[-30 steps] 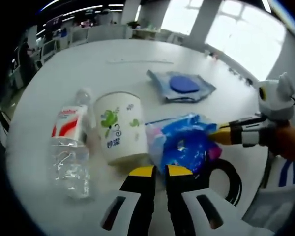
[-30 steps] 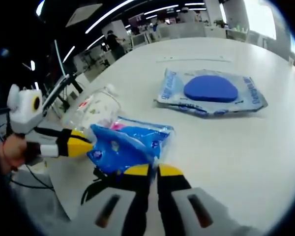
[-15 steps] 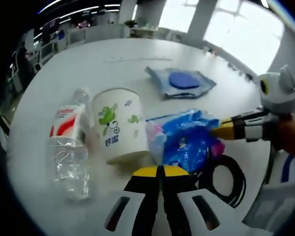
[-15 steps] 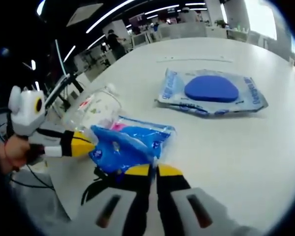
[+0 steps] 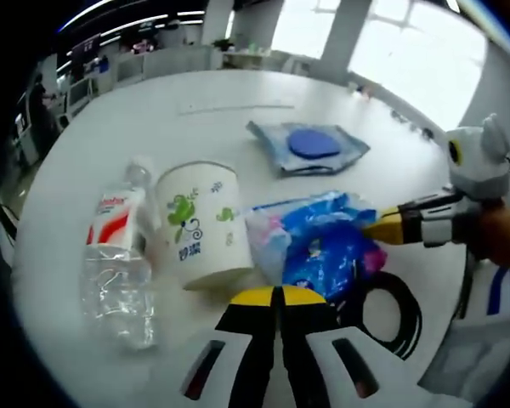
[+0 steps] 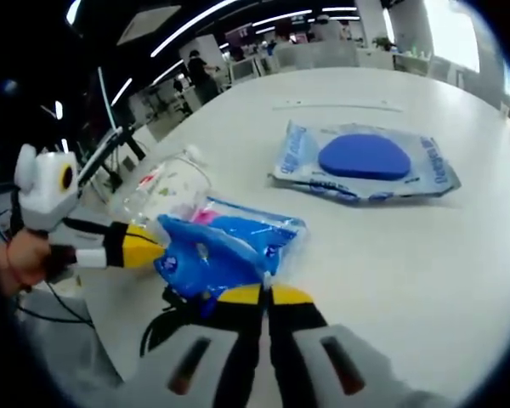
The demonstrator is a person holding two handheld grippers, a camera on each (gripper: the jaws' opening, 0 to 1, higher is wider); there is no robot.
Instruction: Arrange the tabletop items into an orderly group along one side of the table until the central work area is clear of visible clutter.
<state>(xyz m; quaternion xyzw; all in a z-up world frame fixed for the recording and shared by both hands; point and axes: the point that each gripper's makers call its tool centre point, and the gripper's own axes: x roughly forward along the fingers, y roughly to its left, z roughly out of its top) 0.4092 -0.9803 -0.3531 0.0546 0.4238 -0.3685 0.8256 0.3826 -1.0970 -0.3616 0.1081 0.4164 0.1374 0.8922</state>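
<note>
Jaws of the left gripper [image 5: 278, 297] are seen pressed together with no gap, and nothing is held between them; their yellow tips lie just short of the near edge of a blue plastic packet [image 5: 323, 242] on the white table [image 5: 153, 110]. The packet is gripped at its other edge by the right gripper [image 6: 265, 295], whose jaws are closed on a corner of the wrapping, though the exact pinch point is hard to make out. In the right gripper view the same packet [image 6: 225, 246] is seen directly ahead of the closed jaws, with the left gripper [image 6: 144, 248] touching it from the far side.

Just beside the packet, a paper cup [image 5: 201, 223] printed with green leaves is seen lying on its side, and next to that a clear water bottle [image 5: 115, 255] with a red and white label is laid flat. Farther across the table, well apart from this cluster, a second flat packet with a dark blue disc [image 5: 308, 146] is found. A black cable loop [image 5: 399, 314] is seen near the table edge, beneath the right gripper.
</note>
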